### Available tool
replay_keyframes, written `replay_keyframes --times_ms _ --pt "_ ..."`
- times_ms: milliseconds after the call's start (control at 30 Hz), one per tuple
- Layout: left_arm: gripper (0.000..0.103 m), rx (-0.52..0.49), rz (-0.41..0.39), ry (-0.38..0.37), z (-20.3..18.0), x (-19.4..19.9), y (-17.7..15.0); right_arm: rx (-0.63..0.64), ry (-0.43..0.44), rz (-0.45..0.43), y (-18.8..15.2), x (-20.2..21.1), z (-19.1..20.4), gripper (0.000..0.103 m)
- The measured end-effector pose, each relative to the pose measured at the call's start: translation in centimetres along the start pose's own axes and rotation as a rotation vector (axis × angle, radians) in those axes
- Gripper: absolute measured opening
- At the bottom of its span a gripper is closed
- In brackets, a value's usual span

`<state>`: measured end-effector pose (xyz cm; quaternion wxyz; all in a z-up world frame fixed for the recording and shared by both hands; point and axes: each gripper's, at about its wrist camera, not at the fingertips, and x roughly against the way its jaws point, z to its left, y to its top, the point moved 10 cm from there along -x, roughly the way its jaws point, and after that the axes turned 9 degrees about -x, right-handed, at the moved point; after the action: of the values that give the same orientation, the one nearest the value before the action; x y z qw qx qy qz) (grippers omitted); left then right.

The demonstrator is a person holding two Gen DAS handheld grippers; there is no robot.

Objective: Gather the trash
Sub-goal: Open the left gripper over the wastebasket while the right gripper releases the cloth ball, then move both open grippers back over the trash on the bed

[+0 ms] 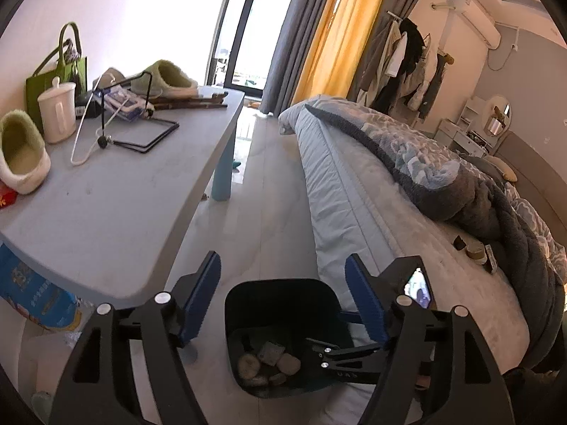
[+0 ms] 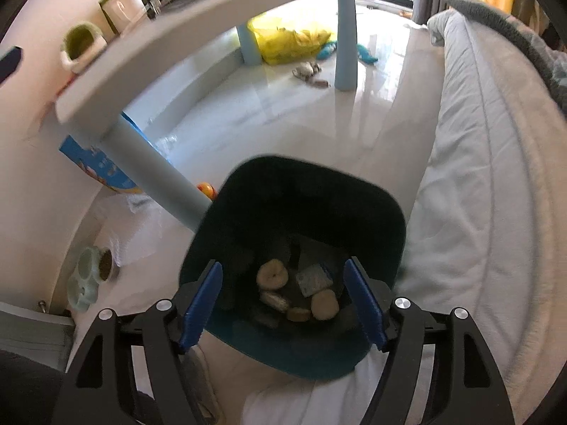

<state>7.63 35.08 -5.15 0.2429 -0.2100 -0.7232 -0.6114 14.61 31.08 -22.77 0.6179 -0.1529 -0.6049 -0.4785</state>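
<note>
A dark bin (image 1: pixel 280 294) stands on the floor between the table and the bed; it also shows in the right wrist view (image 2: pixel 375 205). Several pieces of trash (image 2: pixel 271 274) lie in its bottom, also seen in the left wrist view (image 1: pixel 269 361). My left gripper (image 1: pixel 283 301) is open and empty above the bin. My right gripper (image 2: pixel 283 301) is open and empty right over the bin's mouth; its arm shows in the left wrist view (image 1: pixel 347 354). Small brown items (image 1: pixel 475 248) lie on the bed.
A grey table (image 1: pixel 106 205) at the left holds slippers (image 1: pixel 21 156), a white jug (image 1: pixel 56 109), a green bag (image 1: pixel 53 67) and a wire stand (image 1: pixel 141 134). The bed (image 1: pixel 372 212) is at the right. A yellow bag (image 2: pixel 290 39) and scraps (image 2: pixel 308 71) lie under the table. A pet bowl (image 2: pixel 92 276) stands at the left.
</note>
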Motion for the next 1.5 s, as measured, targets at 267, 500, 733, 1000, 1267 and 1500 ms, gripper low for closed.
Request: replay_keyframes --times_ms 267,500,733,1000,1267,1500 --pt "0.080 -0.034 -0.046 -0.012 -2.7 0.4 1.8 0.008 0.022 -0.114 1.6 5.1 -1.2 0.077" --pt "0.081 -0.052 -0.058 -0.039 -5.8 -0.4 2.7 -0.018 -0.005 -0.183 1.8 8.7 -4.7 0.078" --pt "0.082 -0.082 -0.054 -0.072 -9.7 -1.8 3.1 -0.027 -0.057 -0.242 1.1 11.9 -8.4 0.078" --pt "0.082 -0.107 -0.047 -0.120 -14.3 -3.3 3.3 -0.052 -0.097 -0.283 -0.1 14.8 -12.6 0.078" --pt "0.082 -0.135 -0.036 -0.157 -18.7 -4.9 3.5 -0.095 -0.147 -0.317 -1.4 17.1 -17.2 0.079" --pt "0.082 -0.159 -0.023 -0.171 -22.0 -6.6 3.7 -0.114 -0.193 -0.341 -1.6 18.6 -20.9 0.079"
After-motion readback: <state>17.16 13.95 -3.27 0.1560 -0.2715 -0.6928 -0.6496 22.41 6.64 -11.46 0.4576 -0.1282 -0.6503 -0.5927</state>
